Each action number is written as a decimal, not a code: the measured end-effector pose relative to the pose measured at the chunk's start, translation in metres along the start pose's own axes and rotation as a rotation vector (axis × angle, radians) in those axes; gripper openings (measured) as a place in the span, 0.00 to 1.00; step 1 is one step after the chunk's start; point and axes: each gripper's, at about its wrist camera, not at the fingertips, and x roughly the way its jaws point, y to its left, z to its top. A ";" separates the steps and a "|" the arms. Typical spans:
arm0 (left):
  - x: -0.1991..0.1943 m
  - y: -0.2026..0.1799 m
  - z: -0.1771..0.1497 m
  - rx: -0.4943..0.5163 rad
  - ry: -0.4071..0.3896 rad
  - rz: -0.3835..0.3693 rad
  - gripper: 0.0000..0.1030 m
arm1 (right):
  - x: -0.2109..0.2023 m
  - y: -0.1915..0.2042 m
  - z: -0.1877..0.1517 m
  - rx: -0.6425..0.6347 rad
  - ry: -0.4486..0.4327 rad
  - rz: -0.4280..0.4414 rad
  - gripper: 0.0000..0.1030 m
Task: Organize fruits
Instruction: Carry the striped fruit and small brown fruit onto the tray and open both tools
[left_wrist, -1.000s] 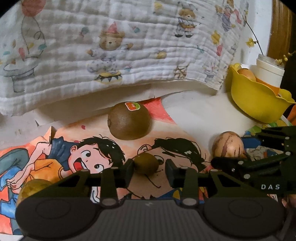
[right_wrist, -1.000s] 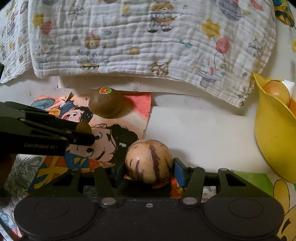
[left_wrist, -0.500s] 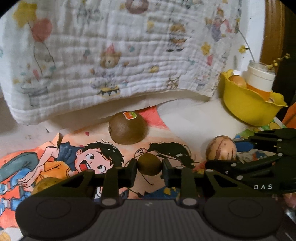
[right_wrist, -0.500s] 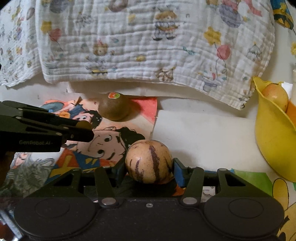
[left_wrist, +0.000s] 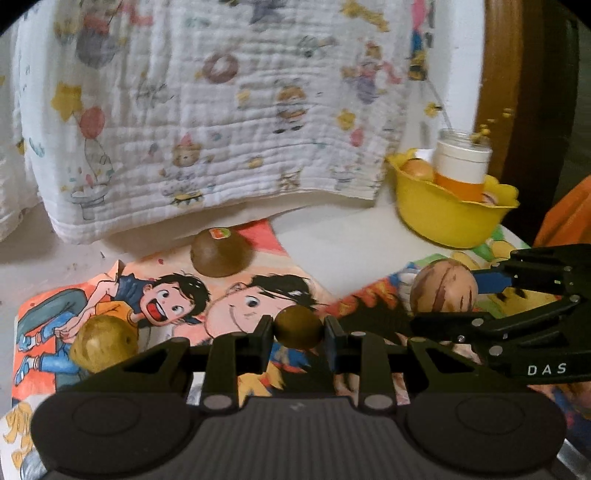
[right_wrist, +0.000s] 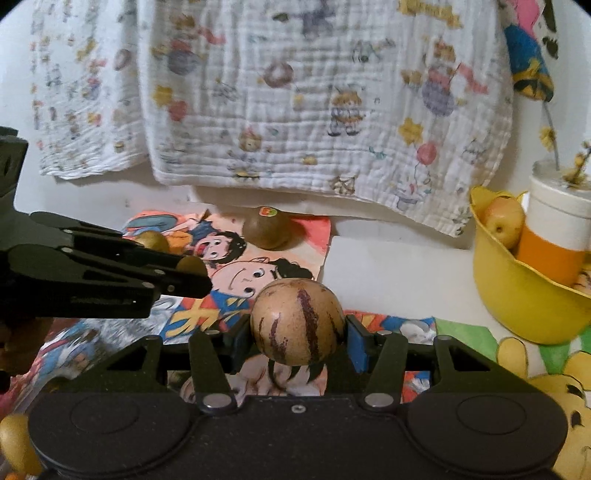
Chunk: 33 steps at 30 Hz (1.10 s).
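Nearest the left wrist camera, the left gripper (left_wrist: 298, 328) has its jaws drawn in narrow on a small olive-brown fruit (left_wrist: 298, 327), pinched between the two pads above the cartoon-printed mat (left_wrist: 236, 299). The right gripper (right_wrist: 297, 326) likewise clasps a round tan fruit with dark purple streaks (right_wrist: 297, 320), its jaws set wider to suit the bigger body; the fruit sits well between the blue pads and looks raised off the mat (no contact with the surface shows beneath it).

Both picks appear made, so the step in hand is the carry: each hand has a fruit and neither has let go yet.

Farther out on the mat, a yellowish fruit (left_wrist: 104, 342) lies to the left, and a kiwi with a sticker (left_wrist: 221, 252) rests near the mat's far edge, just before the hanging printed cloth (left_wrist: 221, 122). To the right and well apart stands the yellow bowl (right_wrist: 517, 295), already holding an apple-like fruit (right_wrist: 504, 221) and a white-and-orange cup (right_wrist: 557, 229).

The next move likely calls for swinging the right gripper over the bowl's rim, clear of the cup, and lowering before opening, since a round fruit dropped from height could bounce out. The left should wait its turn to avoid crowding the bowl.
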 end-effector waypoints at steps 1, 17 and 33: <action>-0.005 -0.005 -0.001 0.002 -0.004 -0.003 0.31 | -0.007 0.001 -0.002 -0.004 -0.005 0.002 0.53; -0.075 -0.087 -0.028 0.109 -0.040 -0.117 0.31 | -0.125 0.024 -0.084 -0.117 -0.002 0.025 0.53; -0.103 -0.121 -0.096 0.253 -0.001 -0.257 0.31 | -0.153 0.021 -0.144 -0.199 0.064 0.022 0.53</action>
